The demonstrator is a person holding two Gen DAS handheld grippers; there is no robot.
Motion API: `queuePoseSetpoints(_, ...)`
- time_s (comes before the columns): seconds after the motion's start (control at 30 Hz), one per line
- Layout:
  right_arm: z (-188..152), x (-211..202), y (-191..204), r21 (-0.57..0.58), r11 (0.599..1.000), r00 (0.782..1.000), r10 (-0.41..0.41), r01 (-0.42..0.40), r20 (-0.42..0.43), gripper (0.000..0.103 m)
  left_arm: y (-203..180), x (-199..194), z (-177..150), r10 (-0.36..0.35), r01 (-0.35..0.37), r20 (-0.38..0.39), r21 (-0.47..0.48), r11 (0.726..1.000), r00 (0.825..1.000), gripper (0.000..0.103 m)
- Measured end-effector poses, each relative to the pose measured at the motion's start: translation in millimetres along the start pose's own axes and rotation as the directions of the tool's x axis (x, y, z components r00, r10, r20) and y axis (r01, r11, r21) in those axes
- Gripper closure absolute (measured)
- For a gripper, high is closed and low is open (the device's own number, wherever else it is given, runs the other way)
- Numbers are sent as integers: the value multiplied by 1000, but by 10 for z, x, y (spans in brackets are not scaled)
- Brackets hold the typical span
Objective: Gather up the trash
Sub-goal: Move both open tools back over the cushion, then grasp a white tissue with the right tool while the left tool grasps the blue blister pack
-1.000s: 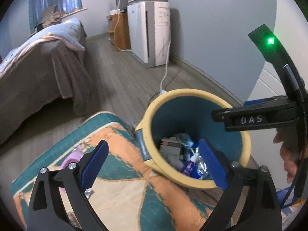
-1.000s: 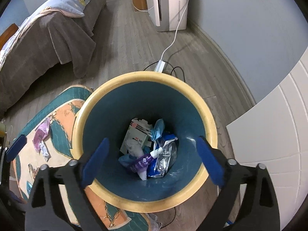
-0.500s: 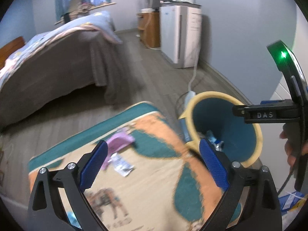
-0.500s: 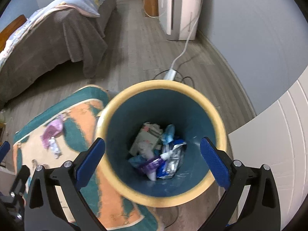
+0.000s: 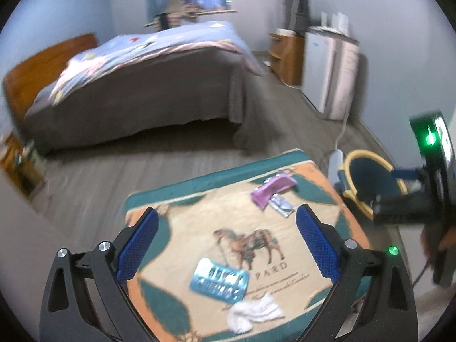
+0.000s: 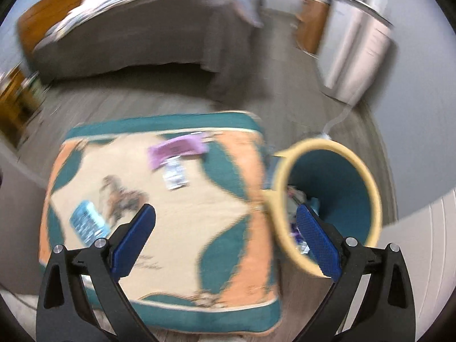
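Trash lies scattered on the rug (image 5: 287, 259): a blue blister pack (image 5: 219, 280) and white tissue (image 5: 255, 312) between the left gripper (image 5: 228, 246)'s spread, empty jaws, a purple wrapper (image 5: 272, 189) and silver packet (image 5: 282, 205) beyond them. The right gripper (image 6: 225, 240) is likewise spread and empty, the yellow-rimmed bin (image 6: 367, 179) of rubbish behind its right jaw.
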State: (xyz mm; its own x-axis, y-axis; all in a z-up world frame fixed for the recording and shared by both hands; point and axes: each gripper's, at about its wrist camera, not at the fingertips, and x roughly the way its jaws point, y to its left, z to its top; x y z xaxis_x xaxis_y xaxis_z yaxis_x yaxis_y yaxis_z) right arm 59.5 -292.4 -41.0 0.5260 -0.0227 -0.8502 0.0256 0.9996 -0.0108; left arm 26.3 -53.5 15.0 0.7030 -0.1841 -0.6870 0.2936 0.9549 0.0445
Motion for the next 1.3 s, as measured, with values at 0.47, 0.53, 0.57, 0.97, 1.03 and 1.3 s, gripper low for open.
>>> queuePoseSetpoints(0.47, -773, 652, 1398, -96, 991, 982, 80, -97, -169, 6, 774, 216, -453, 63, -70, -79, -94, 993, 995, 7)
queuePoseSetpoints(0.53, -878, 735, 1546, -124, 986, 979, 89, -112, -182, 6, 829, 246, -471, 46, -56, -91, -106, 993, 995, 7)
queuePoseSetpoints(0.57, -918, 782, 1614, -142, 982, 977, 93, -121, -190, 6, 849, 251, -483, 41, -51, -93, -106, 993, 995, 7)
queuePoseSetpoints(0.97, -1057, 1013, 1843, -217, 946, 943, 173, -239, -285, 90, 804, 324, -462, 28, -37, -109, -82, 996, 994, 7)
queuePoseSetpoints(1.03, -944, 914, 1757, -204, 950, 941, 172, -237, -292, 91, 799, 340, -458, 28, -38, -111, -83, 996, 993, 7)
queuePoseSetpoints(1.3, -202, 317, 1127, -258, 962, 990, 51, -84, -130, 91, 700, 549, -502, 26, -39, -158, -82, 996, 987, 7)
